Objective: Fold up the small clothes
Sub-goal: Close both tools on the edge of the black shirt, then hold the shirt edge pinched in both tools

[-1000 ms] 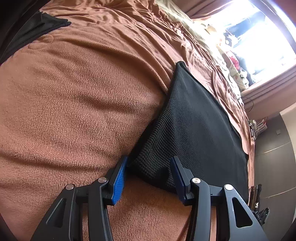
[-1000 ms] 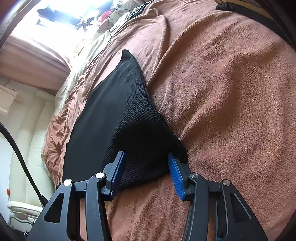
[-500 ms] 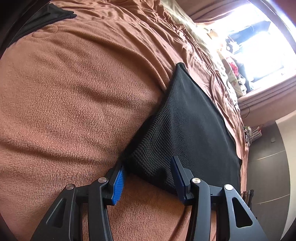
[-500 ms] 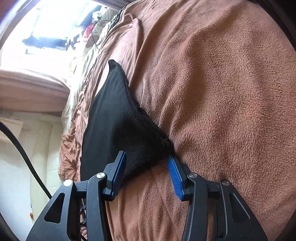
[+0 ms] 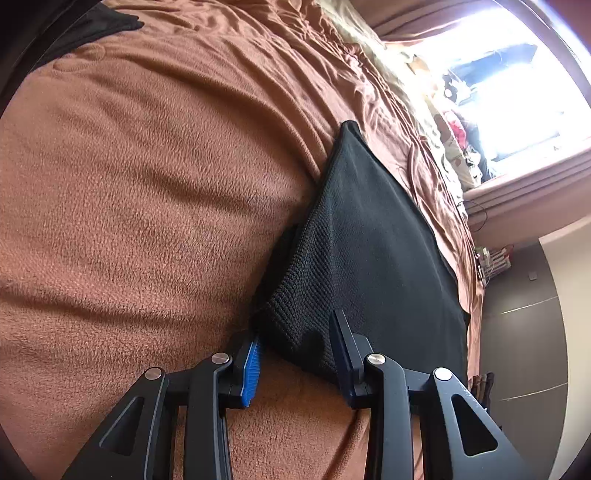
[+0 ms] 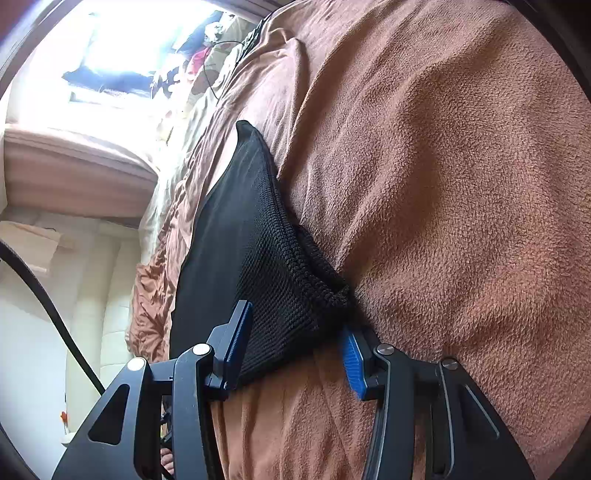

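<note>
A black knitted garment (image 5: 369, 240) lies flat on a brown fleece blanket (image 5: 147, 184). In the left wrist view its near corner sits between the jaws of my left gripper (image 5: 297, 350), which stands open around it. A blue pad (image 5: 251, 365) touches the corner's left edge. In the right wrist view the same garment (image 6: 251, 240) shows its other near corner, ribbed and slightly raised, with a lower layer peeking out. My right gripper (image 6: 295, 347) is open astride that corner.
Another dark cloth (image 5: 92, 26) lies at the blanket's far left. Beige bedding (image 5: 369, 44) and a bright window (image 5: 517, 74) are beyond. A dark wardrobe (image 5: 524, 332) stands on the right. A black cable (image 6: 44, 306) hangs by a cream padded wall.
Both grippers have pushed forward onto the garment's near corners, which now bunch up a little between the jaws. The left jaws have narrowed slightly.
</note>
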Available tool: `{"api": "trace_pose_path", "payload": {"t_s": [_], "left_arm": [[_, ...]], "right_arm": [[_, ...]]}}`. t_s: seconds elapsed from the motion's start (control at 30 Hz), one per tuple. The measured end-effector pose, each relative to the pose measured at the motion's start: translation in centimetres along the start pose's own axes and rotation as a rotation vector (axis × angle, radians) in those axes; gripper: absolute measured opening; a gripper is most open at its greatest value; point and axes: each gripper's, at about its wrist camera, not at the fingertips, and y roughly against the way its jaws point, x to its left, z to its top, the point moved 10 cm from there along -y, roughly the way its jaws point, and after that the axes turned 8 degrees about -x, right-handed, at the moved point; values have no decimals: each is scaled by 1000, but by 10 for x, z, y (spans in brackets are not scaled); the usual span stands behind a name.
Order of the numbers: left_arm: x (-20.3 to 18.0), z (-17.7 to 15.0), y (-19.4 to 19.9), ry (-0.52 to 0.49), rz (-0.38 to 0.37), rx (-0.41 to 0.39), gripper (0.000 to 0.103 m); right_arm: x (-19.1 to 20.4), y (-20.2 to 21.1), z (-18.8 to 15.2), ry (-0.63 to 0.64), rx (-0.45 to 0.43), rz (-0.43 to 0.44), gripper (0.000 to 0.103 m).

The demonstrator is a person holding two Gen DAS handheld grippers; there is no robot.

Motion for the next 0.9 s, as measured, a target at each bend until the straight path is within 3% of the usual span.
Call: {"api": "trace_pose_path", "payload": {"t_s": [0.13,0.17,0.23,0.3,0.37,0.57,0.9], "left_arm": [[4,3,-3,1,18,-27,35],[4,5,-4,4,25,-37,35],[4,8,-6,-17,50,-54,34],[3,9,-9,-80,114,-58,14],[-1,9,-9,-112,117,-51,8],[-10,22,8,-155,127,-94,6],[-18,28,40,-184,71,-98,5]], "right_arm": [[7,-8,3,36,2,-38,43],[13,-11,5,39,-2,-47,39],[14,-14,9,43,-6,-74,25],[17,-19,10,37,6,-80,6],[21,-19,14,60,1,-94,4],[46,-8,11,186,-24,-198,2],[67,18,1,233,7,-176,1]]}}
